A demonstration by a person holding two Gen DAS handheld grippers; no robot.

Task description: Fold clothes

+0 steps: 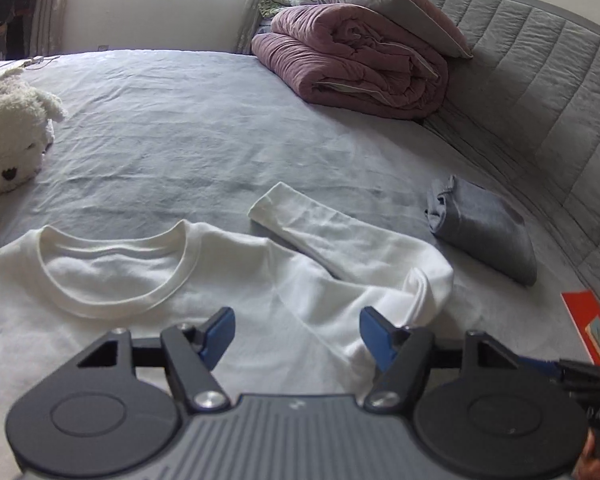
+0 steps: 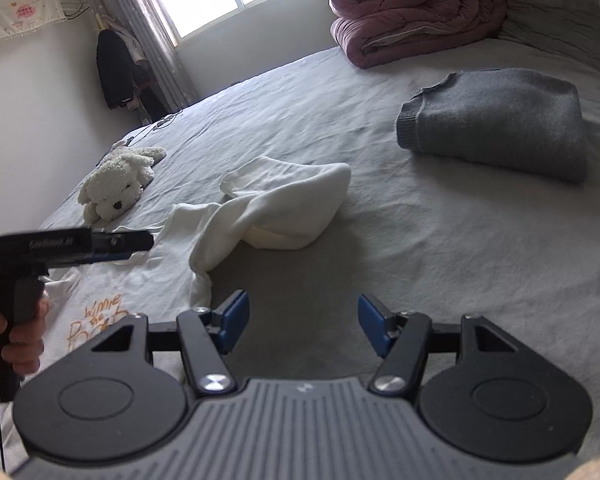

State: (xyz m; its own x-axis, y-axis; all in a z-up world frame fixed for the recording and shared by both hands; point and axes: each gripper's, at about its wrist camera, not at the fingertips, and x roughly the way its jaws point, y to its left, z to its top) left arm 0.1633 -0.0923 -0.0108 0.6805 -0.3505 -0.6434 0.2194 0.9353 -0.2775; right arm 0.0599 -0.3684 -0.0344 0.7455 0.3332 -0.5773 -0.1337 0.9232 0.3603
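Observation:
A white long-sleeved sweatshirt [image 1: 148,288] lies face up on the grey bed sheet [image 1: 180,128], collar toward the far side. Its right sleeve [image 1: 324,232] is bent back over the shoulder. In the right wrist view the sleeve [image 2: 276,204] lies bunched, and orange lettering [image 2: 96,320] shows on the chest. My left gripper [image 1: 296,332] is open and empty just above the chest. It also shows from the side in the right wrist view [image 2: 100,246]. My right gripper [image 2: 300,324] is open and empty over bare sheet to the right of the sweatshirt.
A folded grey garment [image 1: 488,232] lies to the right, also in the right wrist view [image 2: 496,120]. A rolled mauve duvet [image 1: 356,64] and pillow sit at the quilted headboard [image 1: 540,92]. A white plush dog [image 1: 8,144] lies at the left. A red card [image 1: 588,324] lies near the right edge.

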